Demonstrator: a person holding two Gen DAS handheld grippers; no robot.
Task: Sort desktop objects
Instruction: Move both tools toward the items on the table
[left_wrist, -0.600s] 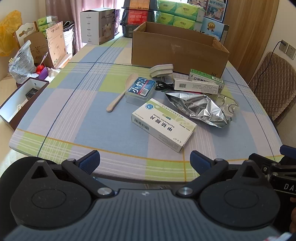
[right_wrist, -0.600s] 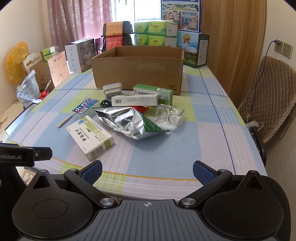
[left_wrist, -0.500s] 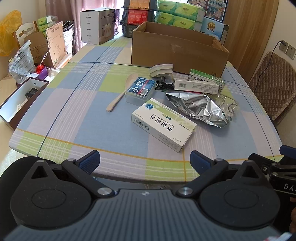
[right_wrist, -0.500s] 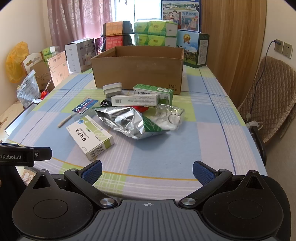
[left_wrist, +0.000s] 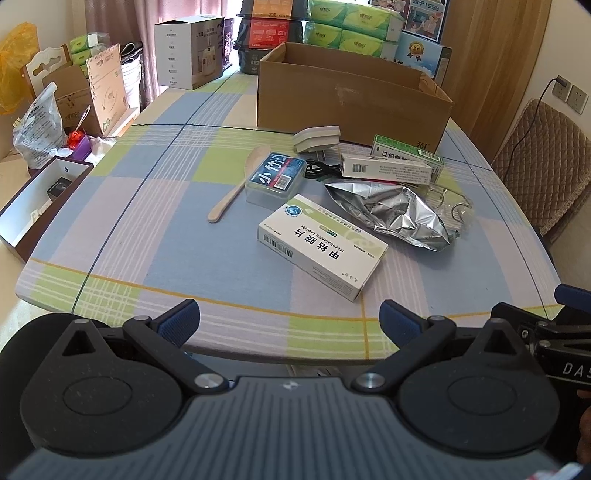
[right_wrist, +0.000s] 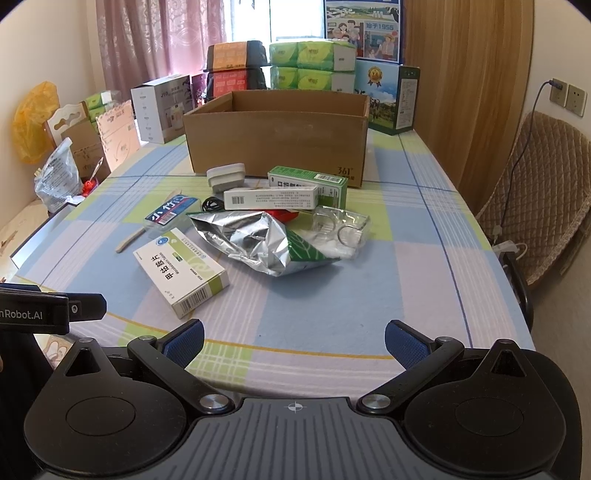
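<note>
The surface (left_wrist: 155, 236), covered in a checked cloth of blue, green and lilac, carries everything. At its far side stands an open cardboard box (right_wrist: 277, 138). In front of the box lies a loose cluster of small things. A crumpled silver foil bag (right_wrist: 251, 240) sits in the middle, with a clear plastic blister tray (right_wrist: 341, 227) just beside it on the right. Nearest the front edge lies a white and green tablet box (left_wrist: 321, 245), flat and turned at an angle. Behind the bag, a long white carton (right_wrist: 271, 197) rests against a green carton (right_wrist: 308, 179). To the left are a blue-lidded clear case (left_wrist: 276, 179), a pale wooden spoon (left_wrist: 232, 190) touching its side, and a grey plug adapter (left_wrist: 317, 138) near the box wall.

The left tool (left_wrist: 290, 319) hangs over the front edge, spread wide and holding nothing. The right tool (right_wrist: 293, 341) is likewise wide apart and empty, over the same edge.
</note>
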